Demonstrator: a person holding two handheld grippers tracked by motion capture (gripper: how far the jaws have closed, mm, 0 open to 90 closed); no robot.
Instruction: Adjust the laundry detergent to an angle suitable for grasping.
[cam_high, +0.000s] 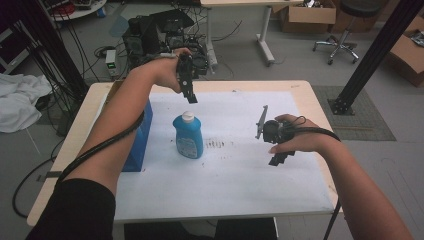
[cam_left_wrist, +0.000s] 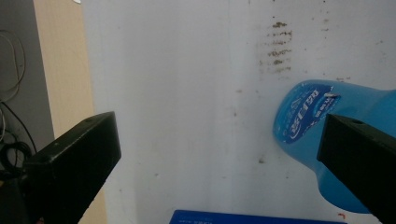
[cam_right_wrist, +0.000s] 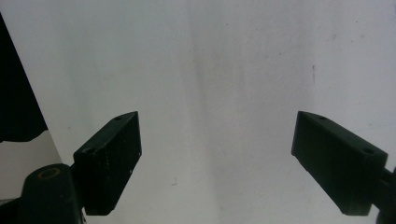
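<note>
On the white sheet covering the table, we see a blue detergent bottle with a white cap standing upright near the middle, untouched. The left gripper hangs just above and behind the cap, pointing down, jaws spread wide with nothing between them; in the left gripper view the bottle sits off toward one jaw, not centred in the gap. The right gripper is held well apart to the right of the bottle, over bare sheet, its jaws wide apart and empty too. A blue box stands at the bottle's left, near it; whether they touch we can't tell from this angle. We judge the work barely started: the approach to the bottle is under way, no grasp yet. Left to do: centre the jaws on the bottle, come down, close, then lift or move it.
</note>
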